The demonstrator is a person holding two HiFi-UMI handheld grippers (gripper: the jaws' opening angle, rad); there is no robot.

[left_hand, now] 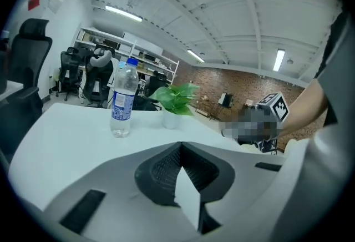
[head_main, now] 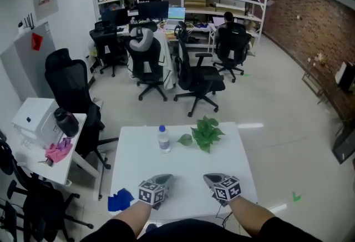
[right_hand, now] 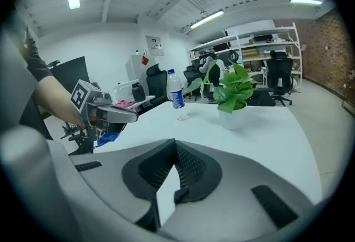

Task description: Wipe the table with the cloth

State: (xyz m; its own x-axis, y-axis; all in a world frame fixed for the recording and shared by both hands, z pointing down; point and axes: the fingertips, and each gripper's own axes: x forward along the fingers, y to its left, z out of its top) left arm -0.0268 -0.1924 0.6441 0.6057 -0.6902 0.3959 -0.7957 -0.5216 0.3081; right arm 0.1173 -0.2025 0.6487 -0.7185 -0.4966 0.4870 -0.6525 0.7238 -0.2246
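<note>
**The cloth sits by your left gripper, not in it**

Your left gripper [head_main: 167, 178] is closed, and there is nothing between its jaws. It is over the near part of the white table [head_main: 183, 166], a little left of the middle.

The blue cloth [head_main: 120, 200] lies bunched up at the near left corner of the table. It is just beside your left gripper, to its left and a bit closer to you. It is right at the table's edge, and you cannot tell if part of it hangs over.

Your right gripper [head_main: 209, 179] is over the near part of the table too, on the right side. Its jaws are together and hold nothing. The cloth is well apart from it, past your left gripper.

At the far side of the table stand a water bottle [head_main: 163, 139] and a small green plant [head_main: 206, 132].
</note>
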